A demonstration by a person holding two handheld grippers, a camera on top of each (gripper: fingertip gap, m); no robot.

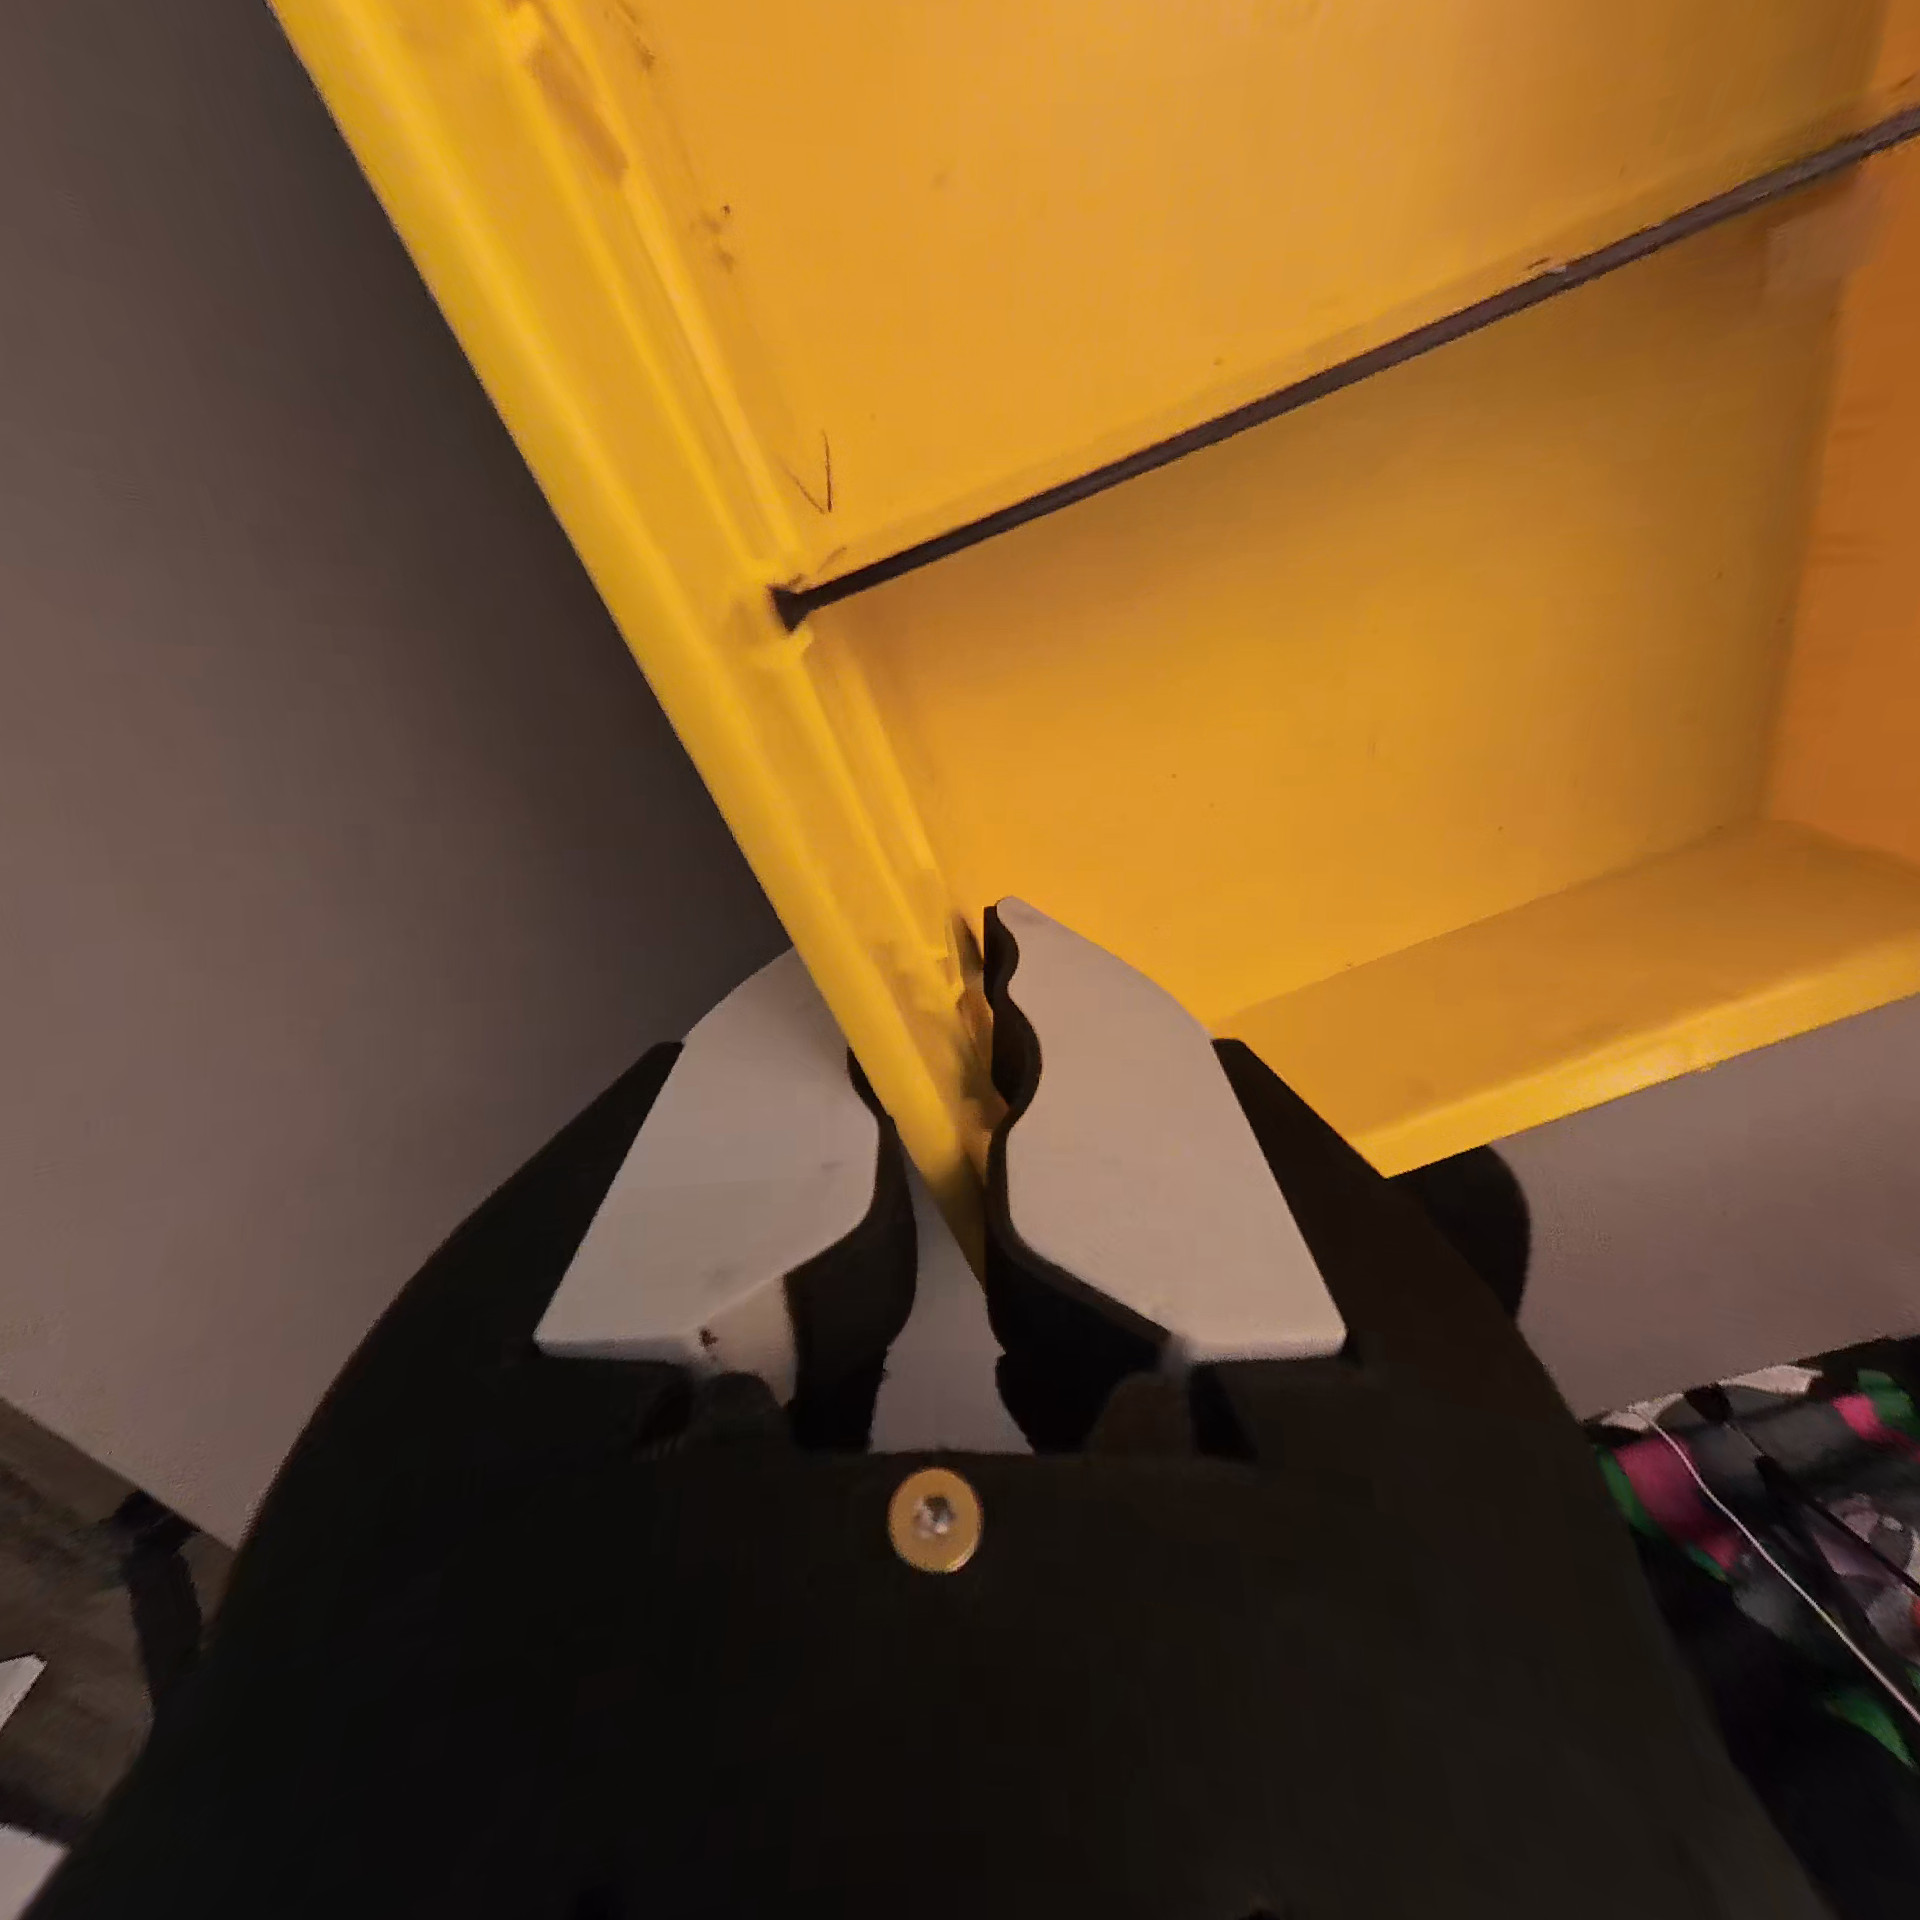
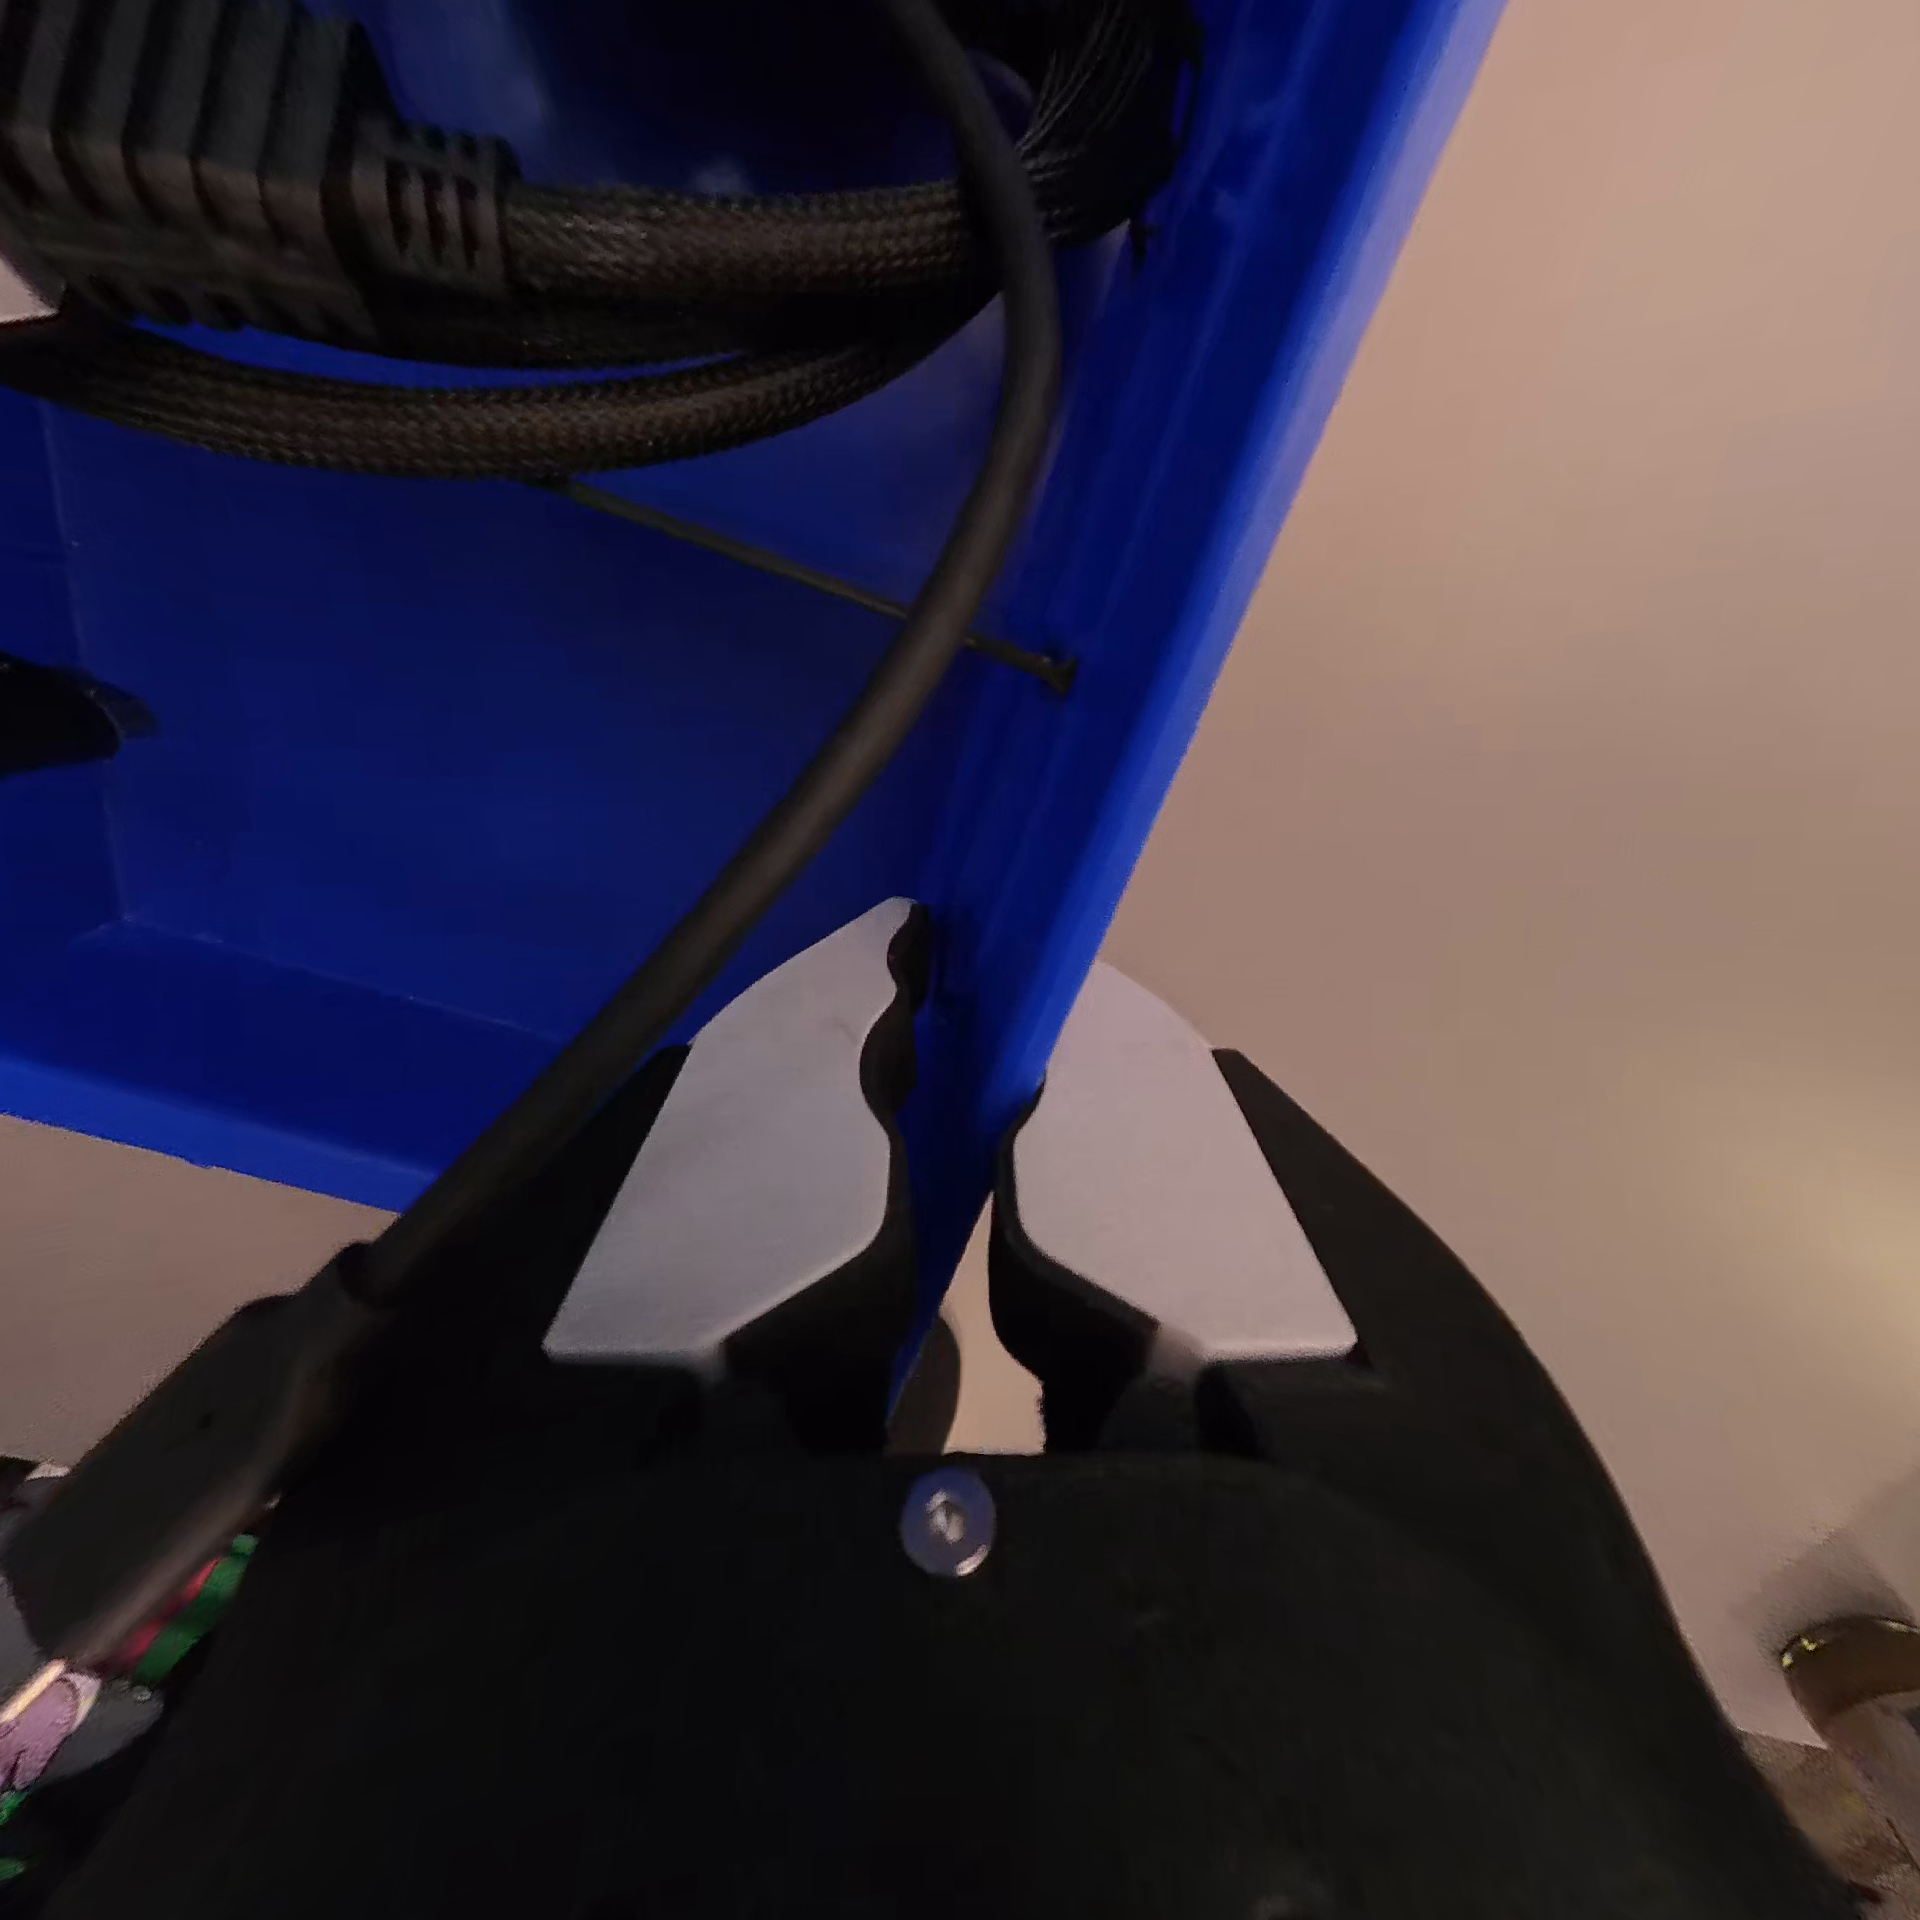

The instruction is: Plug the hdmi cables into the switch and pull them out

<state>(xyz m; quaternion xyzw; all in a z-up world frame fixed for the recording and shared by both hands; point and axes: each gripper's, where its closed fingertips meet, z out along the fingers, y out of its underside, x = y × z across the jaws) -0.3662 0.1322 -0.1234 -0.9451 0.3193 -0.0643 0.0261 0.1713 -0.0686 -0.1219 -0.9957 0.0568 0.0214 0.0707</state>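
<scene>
The yellow bin (image 1: pixel 1299 675) wall is pinched by the left gripper (image 1: pixel 961 1039), the cable-filled blue bin (image 2: pixel 468 779) wall by the right gripper (image 2: pixel 966 1039), both nearly closed.

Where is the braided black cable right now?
In the right wrist view, upper left: the braided black cable lies inside the blue bin, whose right wall the right gripper clamps.

Cables (image 2: pixel 727 239) in bin (image 2: pixel 468 748) (one probably overhanging).
</scene>
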